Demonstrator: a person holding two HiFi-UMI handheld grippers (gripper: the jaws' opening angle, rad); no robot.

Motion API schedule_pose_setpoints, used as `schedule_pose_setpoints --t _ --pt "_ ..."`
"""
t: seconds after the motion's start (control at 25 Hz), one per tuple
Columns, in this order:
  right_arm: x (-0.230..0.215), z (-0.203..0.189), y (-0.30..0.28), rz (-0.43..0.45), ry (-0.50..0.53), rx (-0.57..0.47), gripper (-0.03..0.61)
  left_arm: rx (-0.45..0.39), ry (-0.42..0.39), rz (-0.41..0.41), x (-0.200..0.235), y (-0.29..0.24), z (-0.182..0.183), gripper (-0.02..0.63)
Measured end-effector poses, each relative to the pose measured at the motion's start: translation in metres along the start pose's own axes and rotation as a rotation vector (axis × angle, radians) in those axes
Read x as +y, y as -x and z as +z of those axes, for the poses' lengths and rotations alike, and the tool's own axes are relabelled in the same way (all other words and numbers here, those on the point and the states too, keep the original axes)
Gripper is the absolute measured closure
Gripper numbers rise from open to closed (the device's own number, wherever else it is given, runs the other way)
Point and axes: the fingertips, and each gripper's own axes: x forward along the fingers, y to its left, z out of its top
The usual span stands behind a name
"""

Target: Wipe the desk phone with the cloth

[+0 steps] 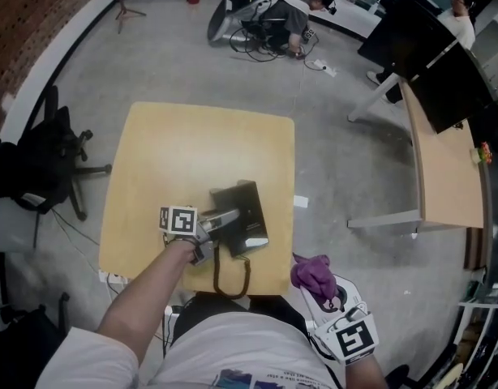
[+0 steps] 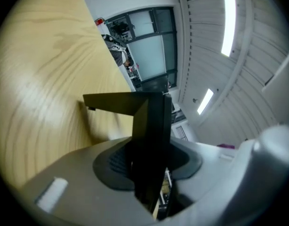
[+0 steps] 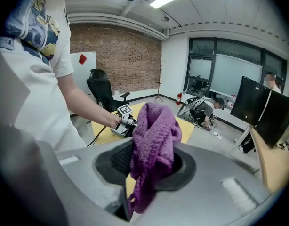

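Head view: the phone [image 1: 247, 211] sits on the counter [image 1: 168, 152] near its six o'clock edge. The left tool [image 1: 225, 220] comes in from nine o'clock, its jaws part-way apart and closed onto a dark edge of the phone as if to steady it. The right tool [image 1: 334, 298] is clamped on the purple cloth [image 1: 311, 272], held off the counter at about four o'clock from the phone, so I'd say the cloth has not reached the phone and all the wiping is left to do.
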Motion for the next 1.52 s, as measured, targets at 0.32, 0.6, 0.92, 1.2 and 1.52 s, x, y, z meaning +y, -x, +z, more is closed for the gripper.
schedule_pose_setpoints --t 0.32,0.6,0.92,1.2,1.52 --pt "-0.023 0.021 -0.025 0.081 0.068 -0.072 0.472 -0.041 -0.114 0.048 -0.049 0.011 0.007 0.434" --pt "-0.029 0.091 -0.058 0.194 0.168 -0.234 0.474 -0.113 -0.165 0.063 -0.113 0.023 0.001 0.434" --pt "-0.006 0.134 -0.092 0.323 0.198 -0.328 0.474 -0.130 -0.193 0.027 -0.164 0.023 -0.010 0.433" --pt "0.003 0.095 -0.098 0.345 0.215 -0.254 0.474 -0.172 -0.180 0.003 -0.169 0.039 -0.007 0.433" --pt "0.009 0.042 -0.084 0.328 0.211 -0.131 0.476 -0.211 -0.177 -0.015 -0.172 0.053 0.007 0.433"
